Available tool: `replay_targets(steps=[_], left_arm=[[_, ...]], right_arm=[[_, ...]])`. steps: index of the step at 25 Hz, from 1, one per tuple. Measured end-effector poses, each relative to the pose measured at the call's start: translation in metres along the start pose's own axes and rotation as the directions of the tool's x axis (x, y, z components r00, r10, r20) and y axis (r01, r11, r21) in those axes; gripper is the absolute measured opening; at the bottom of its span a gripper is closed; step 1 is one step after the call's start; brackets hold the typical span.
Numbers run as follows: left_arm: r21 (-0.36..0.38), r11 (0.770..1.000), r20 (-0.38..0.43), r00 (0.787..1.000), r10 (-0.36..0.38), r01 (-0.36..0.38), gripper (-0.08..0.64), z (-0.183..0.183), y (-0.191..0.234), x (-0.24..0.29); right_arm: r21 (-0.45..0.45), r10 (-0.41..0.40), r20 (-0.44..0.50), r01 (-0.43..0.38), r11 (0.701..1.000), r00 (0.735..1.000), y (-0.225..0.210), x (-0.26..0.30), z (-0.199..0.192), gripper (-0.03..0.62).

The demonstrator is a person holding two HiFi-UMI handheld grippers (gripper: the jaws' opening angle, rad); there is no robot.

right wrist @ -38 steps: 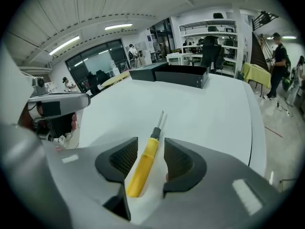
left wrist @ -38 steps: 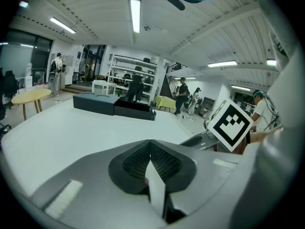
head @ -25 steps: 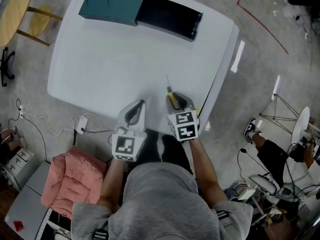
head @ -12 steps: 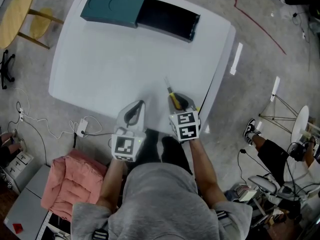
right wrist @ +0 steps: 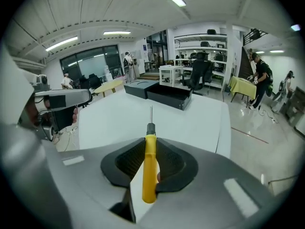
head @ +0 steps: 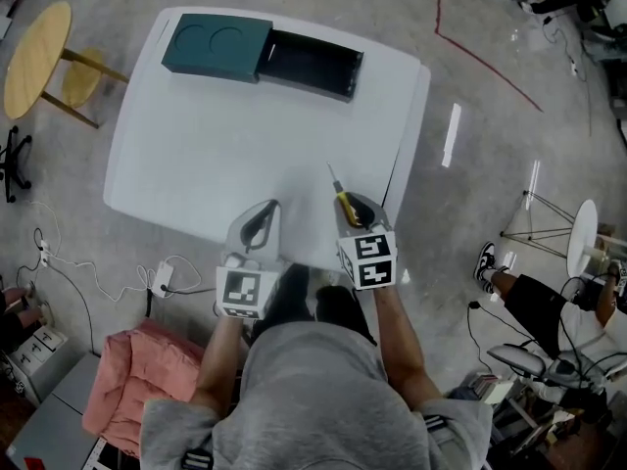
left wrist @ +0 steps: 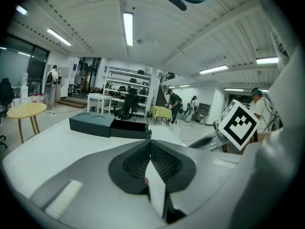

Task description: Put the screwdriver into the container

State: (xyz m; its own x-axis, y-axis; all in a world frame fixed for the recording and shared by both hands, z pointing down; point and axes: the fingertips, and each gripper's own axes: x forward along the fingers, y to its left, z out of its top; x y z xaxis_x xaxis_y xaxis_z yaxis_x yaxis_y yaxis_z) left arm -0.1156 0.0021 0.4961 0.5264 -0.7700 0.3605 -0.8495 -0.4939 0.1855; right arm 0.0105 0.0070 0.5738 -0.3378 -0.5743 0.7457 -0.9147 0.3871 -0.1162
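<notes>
Right gripper (right wrist: 150,149): my jaws pinching handle of one yellow-handled steel-shaft screwdriver (right wrist: 149,173), long axis along jaws, tip toward 11 o'clock over white bench (head: 206,155). One black open-top container (head: 312,64) with teal lid (head: 216,47) at 12 o'clock, well apart. Left gripper (left wrist: 150,146): jaws pressed together, empty; its view misses screwdriver.

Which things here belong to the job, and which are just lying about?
Job: screwdriver, gripped by the right tongs; open container on the white table.
Lying about: yellow round table, pink cloth, white plug and cable.
</notes>
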Motion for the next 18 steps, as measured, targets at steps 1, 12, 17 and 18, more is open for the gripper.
replay_targets(steps=[1, 12, 17, 18], left_arm=[[0.005, 1.000, 0.010, 1.000, -0.007, 0.007, 0.011, 0.006, -0.003, -0.001], [0.078, 0.994, 0.108, 0.990, -0.090, 0.082, 0.011, 0.054, -0.039, -0.010], [0.108, 0.989, 0.135, 0.984, -0.115, 0.101, 0.011, 0.068, -0.050, -0.018], [0.114, 0.988, 0.139, 0.983, -0.119, 0.103, 0.012, 0.071, -0.052, -0.019]], right_arm=[[-0.001, -0.006, 0.013, 0.006, 1.000, 1.000, -0.002, -0.007, 0.004, 0.075], [-0.007, -0.098, 0.162, 0.100, 0.995, 0.982, -0.015, -0.078, 0.039, 0.075], [0.007, -0.128, 0.217, 0.129, 0.992, 0.968, -0.015, -0.103, 0.046, 0.075], [0.007, -0.131, 0.224, 0.133, 0.991, 0.966, -0.015, -0.106, 0.048, 0.075]])
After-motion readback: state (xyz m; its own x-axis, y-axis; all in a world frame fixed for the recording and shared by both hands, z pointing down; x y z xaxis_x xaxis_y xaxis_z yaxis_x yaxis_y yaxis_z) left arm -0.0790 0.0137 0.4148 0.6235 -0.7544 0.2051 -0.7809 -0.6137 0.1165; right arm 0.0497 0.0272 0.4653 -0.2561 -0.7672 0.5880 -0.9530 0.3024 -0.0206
